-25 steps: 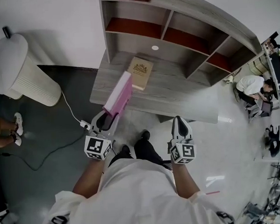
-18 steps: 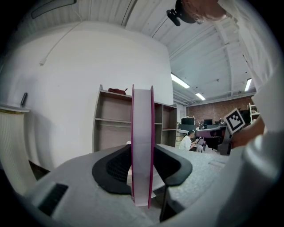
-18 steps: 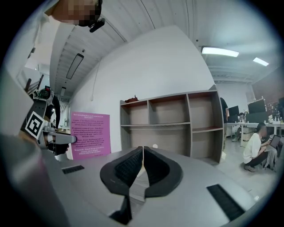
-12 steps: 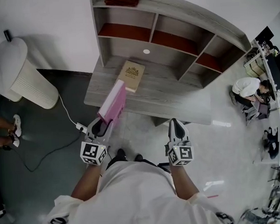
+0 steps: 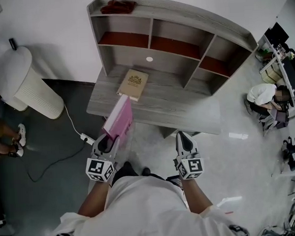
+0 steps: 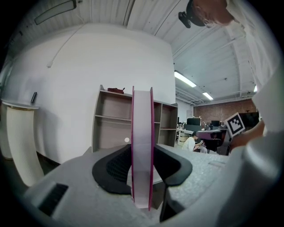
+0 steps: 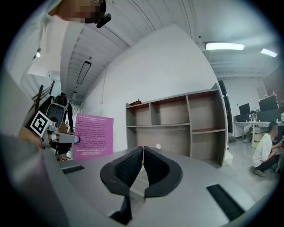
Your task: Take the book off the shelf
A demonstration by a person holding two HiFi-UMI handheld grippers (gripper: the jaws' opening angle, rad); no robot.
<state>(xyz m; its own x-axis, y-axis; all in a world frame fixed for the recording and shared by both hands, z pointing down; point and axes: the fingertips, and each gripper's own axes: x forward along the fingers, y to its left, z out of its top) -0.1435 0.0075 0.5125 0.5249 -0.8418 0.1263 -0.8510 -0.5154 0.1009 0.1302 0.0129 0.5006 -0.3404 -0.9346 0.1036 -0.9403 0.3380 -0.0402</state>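
Note:
A pink book (image 5: 119, 116) stands on edge between the jaws of my left gripper (image 5: 107, 141), which is shut on it, in front of the desk's near edge. In the left gripper view the pink book (image 6: 142, 146) fills the gap between the black pads, its page edge toward the camera. My right gripper (image 5: 182, 140) is shut and holds nothing; its pads (image 7: 133, 166) meet at the tips. From the right gripper view the pink book's (image 7: 93, 135) back cover shows at left. The grey shelf unit (image 5: 175, 37) has bare compartments. A tan book (image 5: 133, 84) lies flat on the desk (image 5: 186, 108).
A dark red cloth (image 5: 118, 6) lies on top of the shelf. A white cylindrical appliance (image 5: 22, 82) stands at left, with a cable and a power strip (image 5: 85, 138) on the floor. A person (image 5: 264, 95) crouches at the right, by cluttered desks.
Both grippers and the pink book have drawn back from the desk toward me. The shelf and desk now sit farther away in the head view.

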